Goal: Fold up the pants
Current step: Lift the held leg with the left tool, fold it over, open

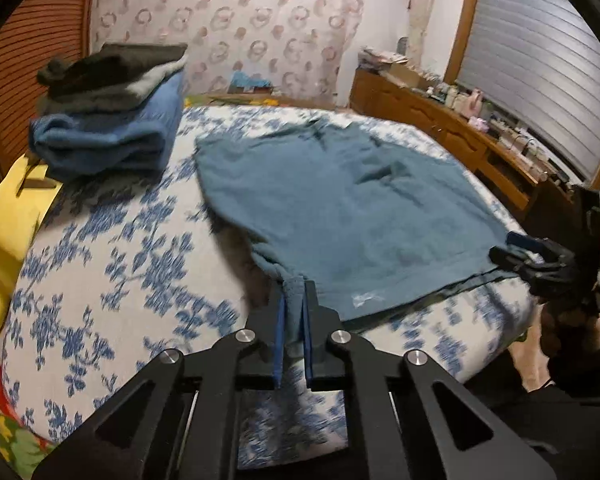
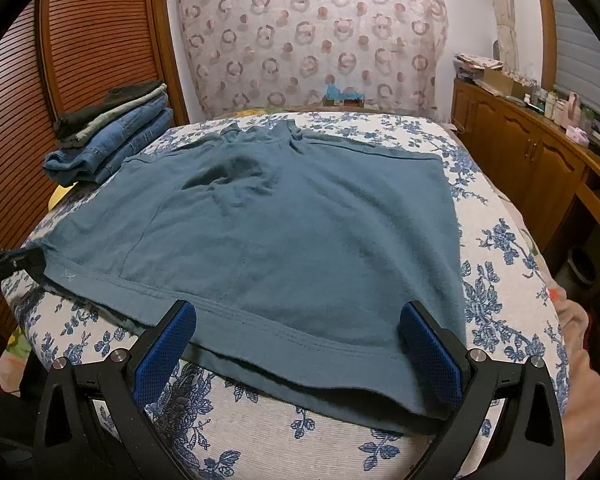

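On the bed [image 2: 500, 264], straight ahead of both sets of jaws, the pants [image 2: 284, 232] lie spread flat on the floral cover, teal and wide, with a thick hem running crosswise along the near edge. The left gripper [image 1: 294, 292] has its jaws pressed together on one near corner of the pants, a bunched tuft of cloth standing between the blue pads. The right gripper [image 2: 296, 320] has its jaws spread wide (nothing pinched), straddling the near hem toward the other corner; the hem runs from one open pad to the other, so it lies across the jaws rather than into them. In the left wrist view the right gripper sits at the far right end of the same hem, well apart from the left.

The coming move turns on that hem line, I judge: both corners must be held before the near edge can be carried away from the jaws toward the far end. The right jaws are nearer the free corner and need to close on it. A folded stack [image 1: 108, 120] sits off to the left, clear of the fold path.
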